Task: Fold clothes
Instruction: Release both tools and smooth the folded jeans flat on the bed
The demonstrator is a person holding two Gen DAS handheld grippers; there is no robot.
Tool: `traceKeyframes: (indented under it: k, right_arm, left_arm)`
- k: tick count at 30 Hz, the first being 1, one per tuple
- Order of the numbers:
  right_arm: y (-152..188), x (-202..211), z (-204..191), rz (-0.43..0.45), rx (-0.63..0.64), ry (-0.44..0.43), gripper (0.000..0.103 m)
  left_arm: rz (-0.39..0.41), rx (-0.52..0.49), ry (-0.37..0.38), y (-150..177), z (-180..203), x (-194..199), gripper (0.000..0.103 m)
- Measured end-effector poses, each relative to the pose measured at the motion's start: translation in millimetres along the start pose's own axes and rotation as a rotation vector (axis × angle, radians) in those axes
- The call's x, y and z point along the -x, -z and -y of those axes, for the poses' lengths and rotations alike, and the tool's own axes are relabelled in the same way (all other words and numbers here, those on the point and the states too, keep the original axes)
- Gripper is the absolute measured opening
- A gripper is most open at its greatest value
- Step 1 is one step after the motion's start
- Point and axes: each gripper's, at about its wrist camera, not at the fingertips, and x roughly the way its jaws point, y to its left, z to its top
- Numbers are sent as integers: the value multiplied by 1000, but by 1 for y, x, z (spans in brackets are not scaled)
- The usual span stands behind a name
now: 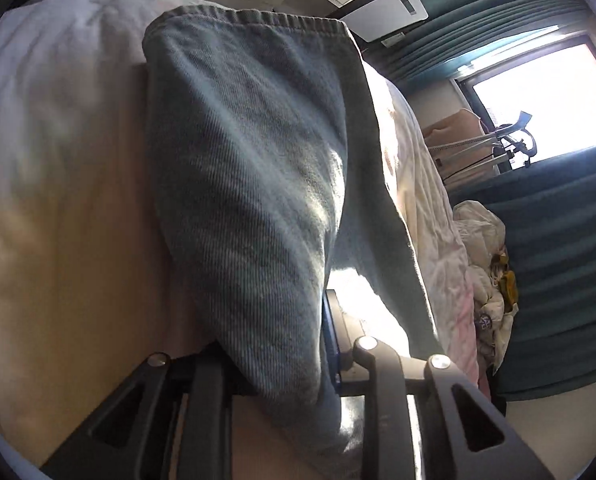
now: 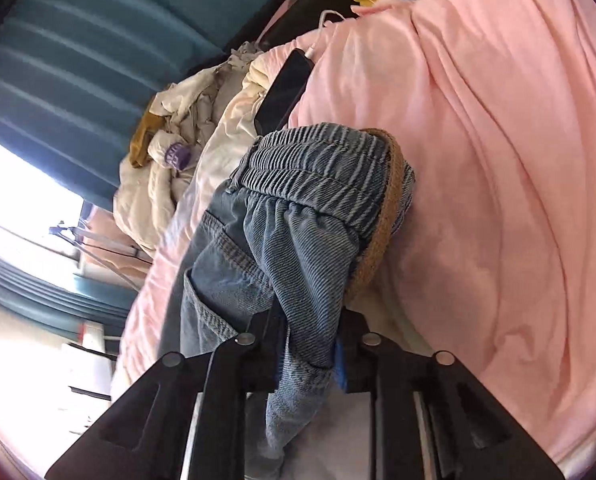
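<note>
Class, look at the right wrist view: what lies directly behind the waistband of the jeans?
Behind the jeans waistband lie a dark phone and a pink sheet. The phone's lower end is covered by denim.

Faded blue jeans [image 2: 298, 216] with a stretchy gathered waistband, bunched up, hanging over the pink bed; one leg [image 1: 254, 152] with its stitched hem, probably doubled over.

Faded blue jeans [image 2: 298, 240], pink sheet [image 2: 478, 160], teal curtains [image 2: 98, 40].
</note>
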Motion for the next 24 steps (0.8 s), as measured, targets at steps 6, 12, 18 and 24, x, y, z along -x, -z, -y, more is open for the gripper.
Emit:
traceKeyframes:
  k: [6, 12, 18, 24]
  right_arm:
    - [22, 55, -5, 255, 80, 103, 61]
    - [50, 71, -49, 322, 298, 52, 61]
    - [86, 43, -101, 208, 536, 0, 61]
    - [131, 0, -140, 82, 719, -11, 61]
  left_arm:
    - [95, -82, 3, 12, 15, 38, 60]
    - [135, -167, -81, 23, 37, 58, 61]
    - [184, -203, -115, 40, 42, 79, 61]
    - [196, -239, -84, 55, 51, 88, 61]
